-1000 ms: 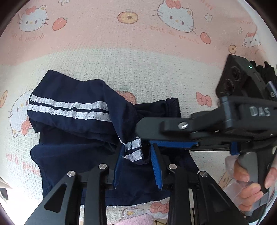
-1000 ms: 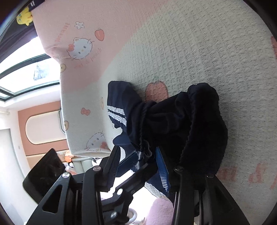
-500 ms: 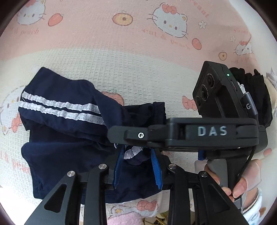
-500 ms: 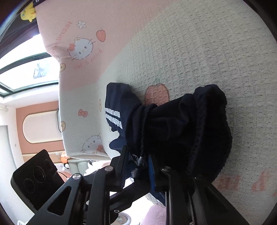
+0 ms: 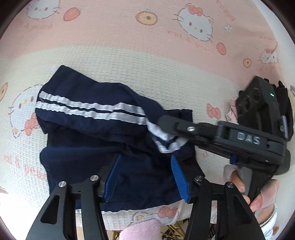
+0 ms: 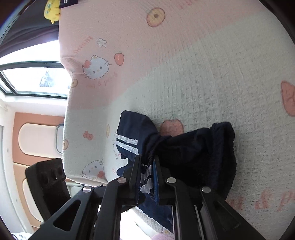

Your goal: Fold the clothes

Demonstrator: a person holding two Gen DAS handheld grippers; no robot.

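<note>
Navy shorts with two white stripes lie crumpled on the waffle blanket. My left gripper hovers over their near part; its jaws are opening and the blue pads touch no cloth. My right gripper reaches in from the right. In the right wrist view the right gripper is closing, its pads pressing on a bunch of navy cloth and white striped trim of the shorts, which hang raised from it. A hand holds the right gripper's handle.
The bed edge runs close along the near side of the shorts, with a pink fleece item below it. A black garment lies at the far right. A yellow plush toy and a window lie beyond the bed.
My left jaws have let go of the striped trim and spread wide. My right gripper has closed on that trim and lifted it slightly, pulling the stripe out towards the right.
</note>
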